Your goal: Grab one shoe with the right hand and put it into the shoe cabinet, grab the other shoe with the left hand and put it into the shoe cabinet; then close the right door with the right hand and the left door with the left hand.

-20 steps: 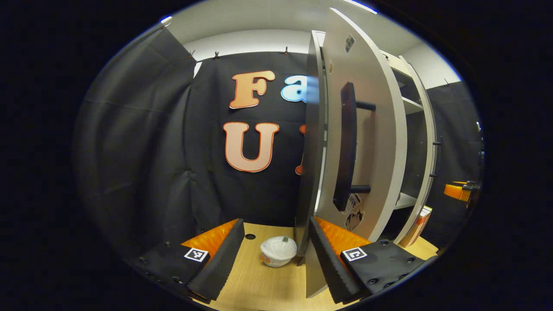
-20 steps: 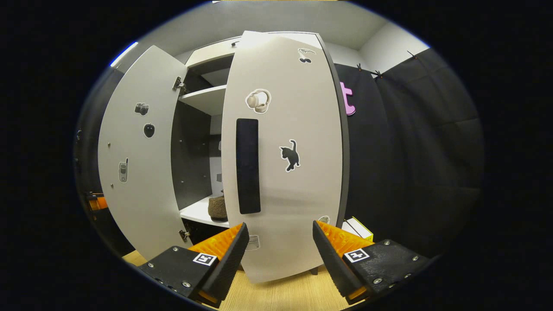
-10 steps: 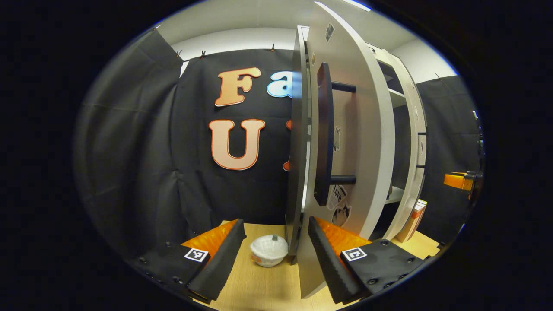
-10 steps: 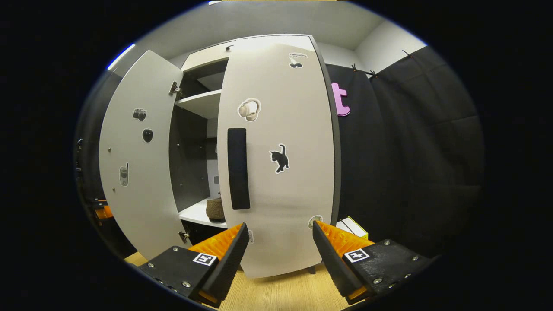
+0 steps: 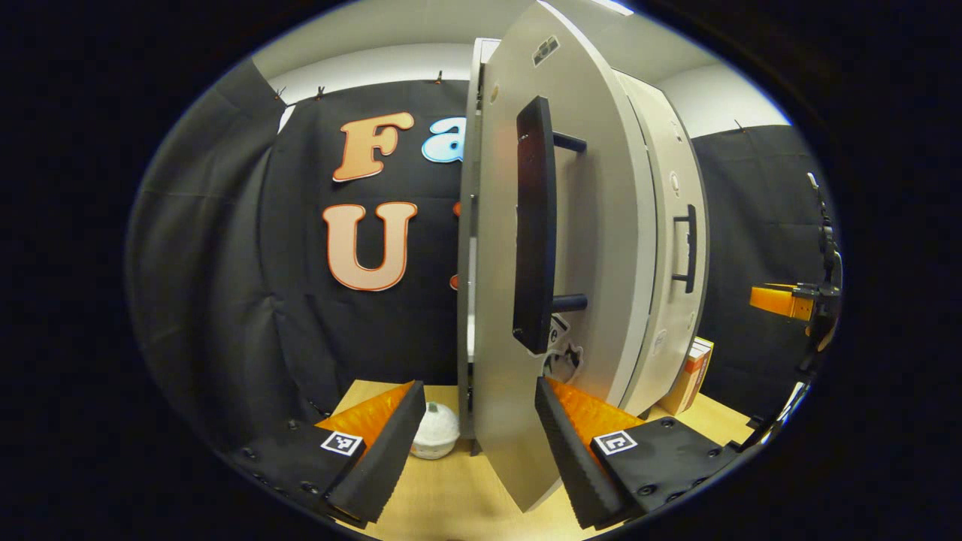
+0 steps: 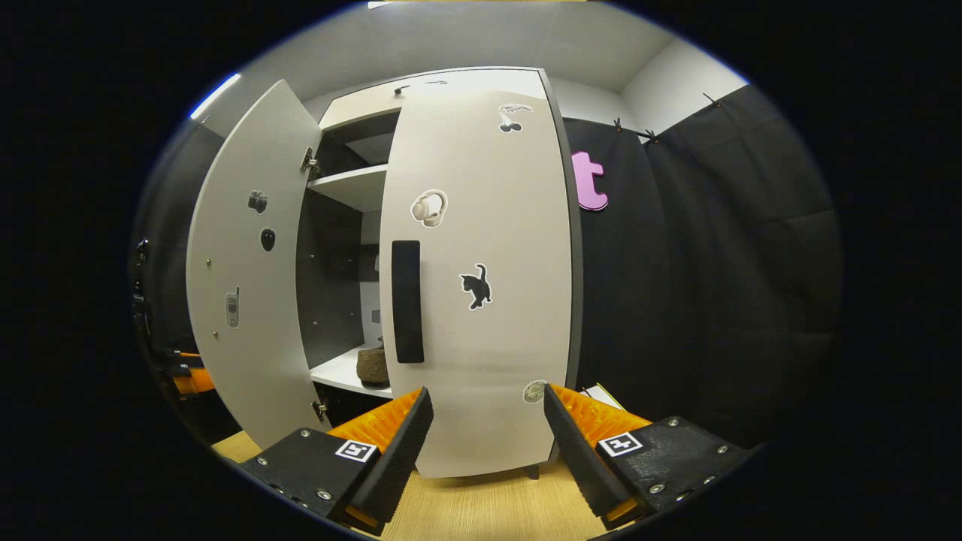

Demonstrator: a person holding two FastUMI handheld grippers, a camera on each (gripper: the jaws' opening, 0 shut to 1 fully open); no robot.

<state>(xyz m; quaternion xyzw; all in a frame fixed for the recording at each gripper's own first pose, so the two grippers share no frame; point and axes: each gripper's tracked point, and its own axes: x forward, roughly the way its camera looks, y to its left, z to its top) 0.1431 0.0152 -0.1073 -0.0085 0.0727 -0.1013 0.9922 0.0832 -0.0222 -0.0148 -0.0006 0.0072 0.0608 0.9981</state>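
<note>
Ok so vs a sec ago the right door (image 6: pixel 481 285) has swung in a lot. In the right gripper view it's centre frame, nearly flush w/ the shoe cabinet (image 6: pixel 361 105), and the dark gap to the shelves has shrunk. The right hand-held gripper (image 6: pixel 487 436) sits bottom centre w/ jaws wide apart, gripping nothing, and the door's lower edge is just past the tips. Can't tell if the tips are touching it or not.

The left door (image 5: pixel 556 255) moved too. In the left gripper view it's turned more face-on now, centre frame, bar handle (image 5: pixel 535 225) towards the cam. It was closer to edge-on before. The left hand-held gripper (image 5: pixel 479 443) at bottom centre is also spread open, empty, w/ the door's bottom edge sitting between its fingers. Looks like a push, not a grab imo.

One shoe (image 6: pixel 372 364) is visible on the lower shelf through the gap, centre-left of the right gripper view. Other shoe prob behind the door, can't see it. So shoes look done and we're on the closing steps, right door almost home, left door partway.

Also a white bowl (image 5: pixel 434 430) on the table (image 5: pixel 458 503), lower centre, not part of the job.
</note>
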